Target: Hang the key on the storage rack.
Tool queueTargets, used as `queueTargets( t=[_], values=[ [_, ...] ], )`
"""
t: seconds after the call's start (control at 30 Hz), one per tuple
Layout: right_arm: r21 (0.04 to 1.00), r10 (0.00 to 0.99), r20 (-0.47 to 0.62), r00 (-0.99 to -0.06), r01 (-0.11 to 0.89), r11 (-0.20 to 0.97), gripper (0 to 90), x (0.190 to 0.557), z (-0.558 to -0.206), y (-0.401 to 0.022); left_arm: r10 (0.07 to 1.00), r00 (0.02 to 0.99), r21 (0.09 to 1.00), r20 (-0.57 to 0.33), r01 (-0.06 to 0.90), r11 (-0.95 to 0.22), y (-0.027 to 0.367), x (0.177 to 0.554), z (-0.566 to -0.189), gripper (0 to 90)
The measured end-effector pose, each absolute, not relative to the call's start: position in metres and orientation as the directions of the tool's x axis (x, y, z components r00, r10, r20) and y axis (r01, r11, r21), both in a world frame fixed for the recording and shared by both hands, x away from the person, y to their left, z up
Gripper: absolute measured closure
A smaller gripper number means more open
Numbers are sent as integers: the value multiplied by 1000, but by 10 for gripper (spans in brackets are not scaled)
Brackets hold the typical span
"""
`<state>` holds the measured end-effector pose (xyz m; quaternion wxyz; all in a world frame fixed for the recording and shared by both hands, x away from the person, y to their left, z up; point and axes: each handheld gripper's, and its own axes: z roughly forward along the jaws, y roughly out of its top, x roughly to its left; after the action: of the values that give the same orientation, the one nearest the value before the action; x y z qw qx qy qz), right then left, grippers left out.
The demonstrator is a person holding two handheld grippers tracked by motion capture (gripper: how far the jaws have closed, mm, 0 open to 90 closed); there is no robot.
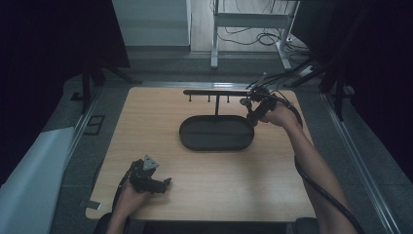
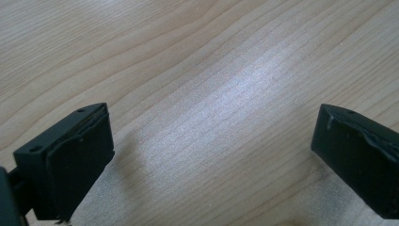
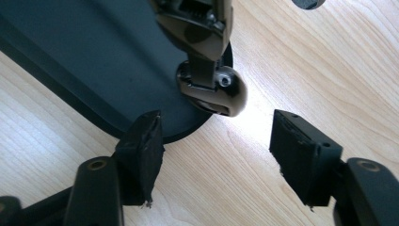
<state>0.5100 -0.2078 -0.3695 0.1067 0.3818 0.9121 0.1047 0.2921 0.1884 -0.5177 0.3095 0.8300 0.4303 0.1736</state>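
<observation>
A black oval tray [image 1: 187, 142] lies mid-table with a T-shaped stand [image 1: 216, 92] rising from its back edge; small hooks hang under the bar. My right gripper [image 1: 250, 118] hovers over the tray's right end, by the bar's right tip. In the right gripper view, a glossy dark metal piece [image 3: 212, 90] with a rounded end hangs above the tray [image 3: 84, 66] rim, just beyond my right gripper [image 3: 216, 150], whose jaws stand apart with nothing between the pads. My left gripper [image 1: 163, 184] rests near the front left edge, open over bare wood [image 2: 211, 155].
The wooden table [image 1: 156, 122] has room left of the tray and across its front. Dark curtains flank both sides. A white desk frame [image 1: 248, 22] and cables stand beyond the far edge. The right gripper's cable [image 1: 316, 180] trails along the forearm.
</observation>
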Motion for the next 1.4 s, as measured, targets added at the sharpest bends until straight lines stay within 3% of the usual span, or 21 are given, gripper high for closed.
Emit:
queueTargets(
  t=[0.43,1.4],
  values=[
    [295,681,-96,-726,633,716,128,493,-369,-209,819,573,659,26,606,-445,188,292,-518,0],
    [367,665,-109,-739,592,717,53,444,-380,-236,821,571,665,18,606,-436,187,291,-517,0]
  ],
)
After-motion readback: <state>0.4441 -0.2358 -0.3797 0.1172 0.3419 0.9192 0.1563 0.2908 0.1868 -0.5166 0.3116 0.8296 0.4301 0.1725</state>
